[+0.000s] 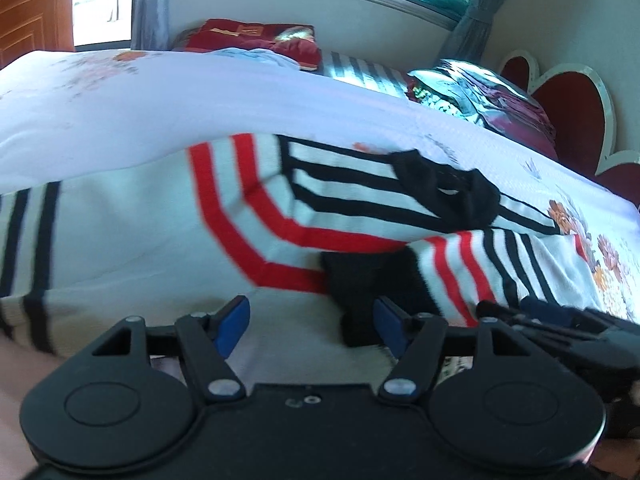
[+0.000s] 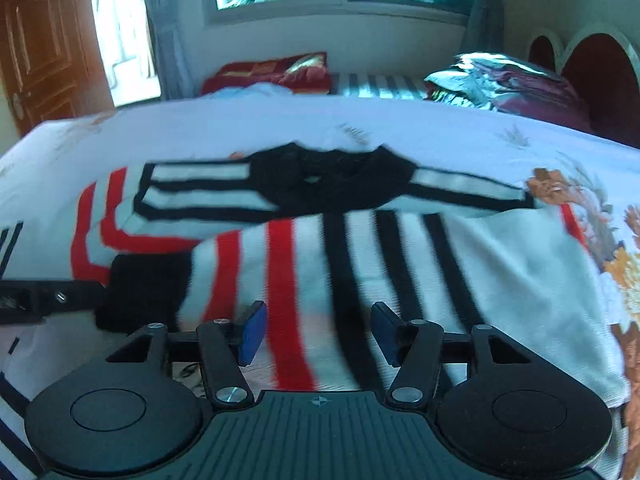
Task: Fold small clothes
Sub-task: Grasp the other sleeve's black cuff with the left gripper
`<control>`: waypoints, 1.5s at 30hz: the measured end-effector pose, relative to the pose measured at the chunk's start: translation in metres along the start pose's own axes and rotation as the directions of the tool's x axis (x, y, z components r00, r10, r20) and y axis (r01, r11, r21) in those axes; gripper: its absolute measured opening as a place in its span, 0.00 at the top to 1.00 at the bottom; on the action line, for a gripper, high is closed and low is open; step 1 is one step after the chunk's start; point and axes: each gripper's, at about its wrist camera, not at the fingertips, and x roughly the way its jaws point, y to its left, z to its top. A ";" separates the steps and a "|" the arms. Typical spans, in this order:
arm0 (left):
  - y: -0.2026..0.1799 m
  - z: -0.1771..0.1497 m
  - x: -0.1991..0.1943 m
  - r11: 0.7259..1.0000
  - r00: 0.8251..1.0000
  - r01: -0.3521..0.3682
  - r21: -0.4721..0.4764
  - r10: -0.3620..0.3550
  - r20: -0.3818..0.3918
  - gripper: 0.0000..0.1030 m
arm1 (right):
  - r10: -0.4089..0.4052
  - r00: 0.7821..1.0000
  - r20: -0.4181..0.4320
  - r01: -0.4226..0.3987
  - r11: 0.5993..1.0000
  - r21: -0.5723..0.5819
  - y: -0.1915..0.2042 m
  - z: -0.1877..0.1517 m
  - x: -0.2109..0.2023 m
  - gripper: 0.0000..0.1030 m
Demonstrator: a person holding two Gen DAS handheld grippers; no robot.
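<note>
Left claw (image 1: 310, 326), right claw (image 2: 318, 330) agape

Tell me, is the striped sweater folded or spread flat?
Partly folded: one sleeve lies across the striped sweater body.

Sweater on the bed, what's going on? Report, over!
Left gripper open, right gripper open, both empty. Striped sweater flat on bedsheet, one sleeve folded in. Nothing blocking.

a white sweater (image 2: 400, 264) with red and black stripes and black collar lies on the bed, one sleeve seemingly folded across its front.
</note>
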 end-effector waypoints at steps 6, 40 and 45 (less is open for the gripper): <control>0.041 0.001 -0.021 0.998 0.999 -0.029 -0.064 0.030 0.017 0.31 | -0.022 0.999 0.024 0.022 1.000 -0.001 0.021 0.003 -0.005 0.43; 0.289 -0.034 -0.055 0.732 0.961 -0.004 -0.682 0.192 0.200 0.92 | -0.041 0.999 -0.011 0.040 0.999 -0.018 0.071 0.003 0.015 0.40; 0.255 -0.011 -0.072 0.835 0.943 0.012 -0.550 0.173 0.283 0.94 | -0.013 1.000 0.020 0.012 0.997 0.081 0.058 0.006 0.004 0.40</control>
